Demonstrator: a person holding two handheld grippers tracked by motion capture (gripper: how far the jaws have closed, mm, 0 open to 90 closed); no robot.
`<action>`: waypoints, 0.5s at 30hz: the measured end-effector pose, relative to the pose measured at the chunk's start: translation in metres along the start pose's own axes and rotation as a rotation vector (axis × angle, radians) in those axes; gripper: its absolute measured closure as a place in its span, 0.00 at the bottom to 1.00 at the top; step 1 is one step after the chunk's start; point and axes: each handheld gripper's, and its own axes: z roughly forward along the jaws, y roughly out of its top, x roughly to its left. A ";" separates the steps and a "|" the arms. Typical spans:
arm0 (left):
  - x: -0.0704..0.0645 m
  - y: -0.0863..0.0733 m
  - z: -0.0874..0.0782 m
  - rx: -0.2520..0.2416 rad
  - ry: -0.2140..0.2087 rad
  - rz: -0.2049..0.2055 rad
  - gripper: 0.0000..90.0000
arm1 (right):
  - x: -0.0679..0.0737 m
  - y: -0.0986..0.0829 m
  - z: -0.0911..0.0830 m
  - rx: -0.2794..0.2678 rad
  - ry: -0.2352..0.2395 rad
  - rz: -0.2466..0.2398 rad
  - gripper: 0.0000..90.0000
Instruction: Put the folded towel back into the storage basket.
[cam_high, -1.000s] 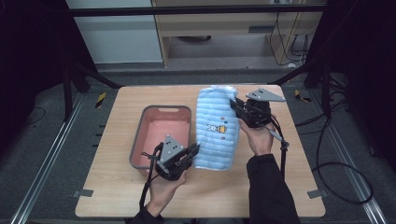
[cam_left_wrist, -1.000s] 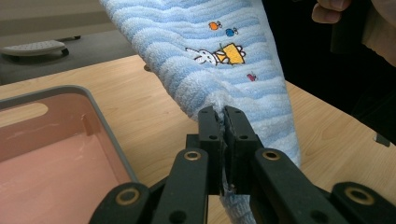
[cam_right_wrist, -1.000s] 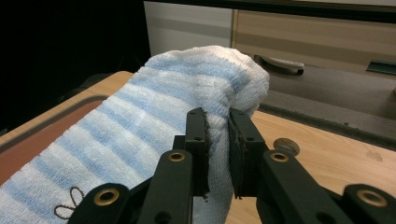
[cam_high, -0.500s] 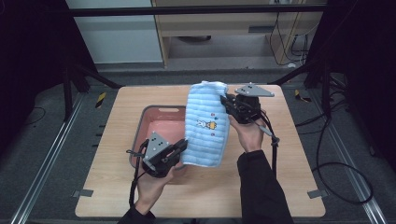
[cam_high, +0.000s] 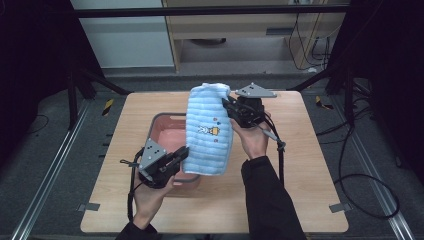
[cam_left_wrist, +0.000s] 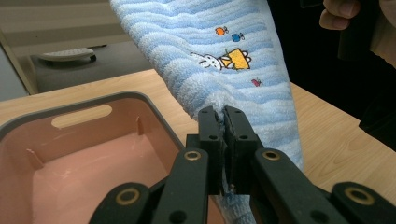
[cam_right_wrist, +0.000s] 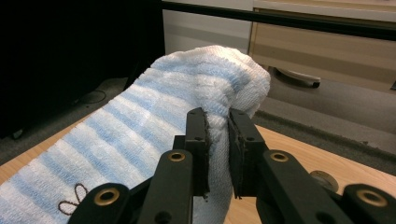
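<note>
Item: striped blue towel (cam_high: 209, 131), held aloft over the pink basin (cam_high: 165, 131) at desk (cam_high: 310, 165) centre, left claw (cam_high: 181, 156) pinching its 6 o'clock corner, right claw (cam_high: 226, 106) clamping its 12 o'clock end; risk: thin corner bite slips, towel drops outside the basin.

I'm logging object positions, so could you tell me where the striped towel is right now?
In the high view, the blue striped towel hangs stretched between the left gripper and right gripper, above the pink bin.

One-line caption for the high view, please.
Left gripper and right gripper hold a blue striped towel stretched above the pink bin.
</note>
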 end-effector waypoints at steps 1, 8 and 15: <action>0.000 0.000 0.000 0.000 0.000 0.000 0.96 | 0.001 0.001 0.001 -0.002 0.002 0.001 0.88; 0.014 -0.001 -0.010 -0.008 0.026 -0.014 0.96 | 0.011 0.004 0.013 -0.005 0.019 0.008 0.88; 0.027 -0.002 -0.020 -0.013 0.049 -0.023 0.96 | 0.023 0.008 0.027 0.000 0.041 0.007 0.88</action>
